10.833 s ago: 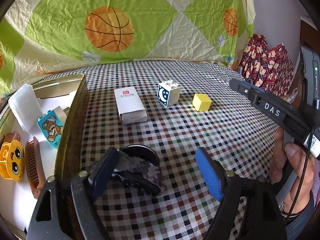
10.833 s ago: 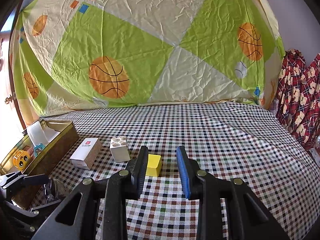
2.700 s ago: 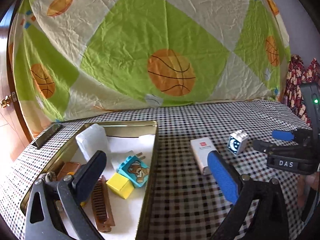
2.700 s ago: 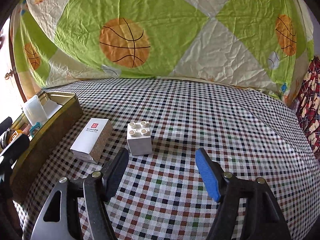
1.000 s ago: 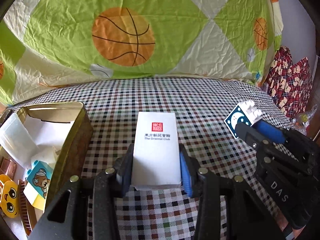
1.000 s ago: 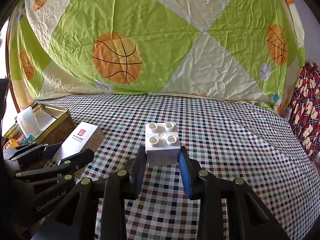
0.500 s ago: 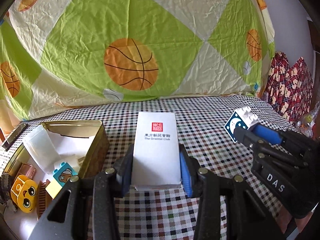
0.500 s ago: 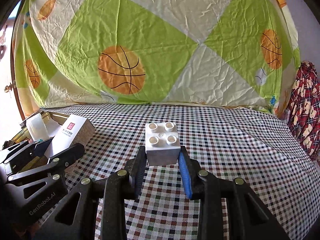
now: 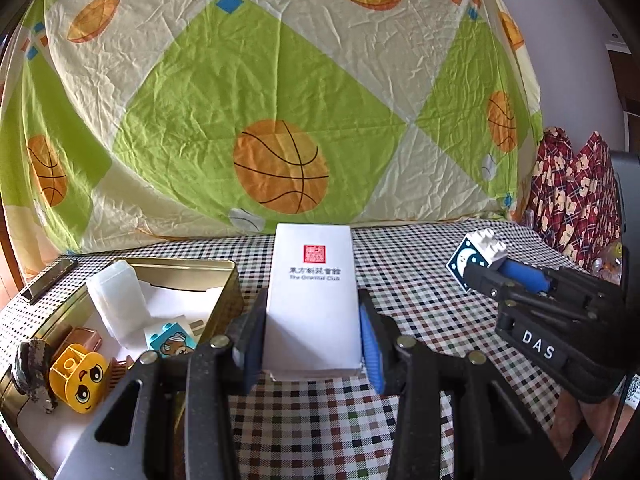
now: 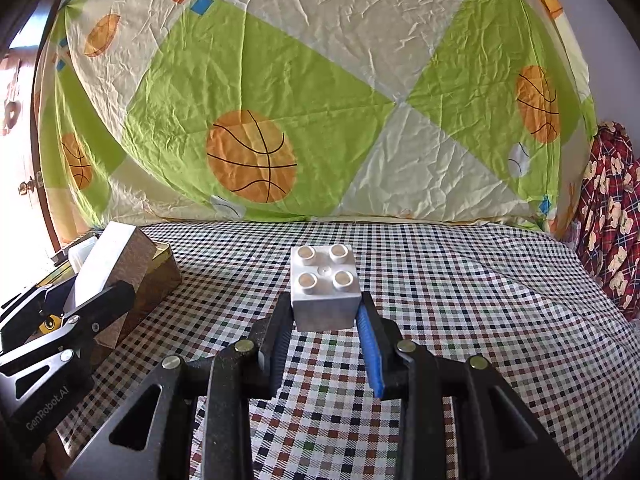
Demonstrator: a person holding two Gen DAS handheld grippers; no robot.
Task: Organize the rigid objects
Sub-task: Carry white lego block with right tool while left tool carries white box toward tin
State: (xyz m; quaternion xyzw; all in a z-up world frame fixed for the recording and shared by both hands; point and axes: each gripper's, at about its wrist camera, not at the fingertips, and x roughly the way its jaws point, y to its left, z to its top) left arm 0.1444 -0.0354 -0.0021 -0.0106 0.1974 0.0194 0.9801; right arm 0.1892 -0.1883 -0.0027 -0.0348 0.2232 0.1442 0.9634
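Observation:
My left gripper [image 9: 312, 324] is shut on a white card box [image 9: 313, 296] with a red stamp, held above the checked tablecloth just right of the gold tin [image 9: 224, 276]. My right gripper [image 10: 324, 316] is shut on a white studded toy brick [image 10: 324, 288], lifted off the cloth. The brick [image 9: 476, 258] shows a moon face in the left wrist view, where the right gripper [image 9: 486, 270] reaches in from the right. In the right wrist view the box [image 10: 116, 256] and left gripper [image 10: 80, 300] sit at the left.
The gold tin [image 10: 164, 268] holds a clear plastic case [image 9: 116, 304], a blue bear brick [image 9: 168, 340], a yellow face brick [image 9: 82, 376], a brown comb and a dark clip [image 9: 30, 368]. A basketball-print sheet [image 9: 280, 120] hangs behind the table. Red patterned fabric [image 9: 576, 188] lies at the far right.
My left gripper has carried the white box up and leftward toward the tin, so more of the tin's inside shows. My right gripper has drifted slightly with the brick still gripped.

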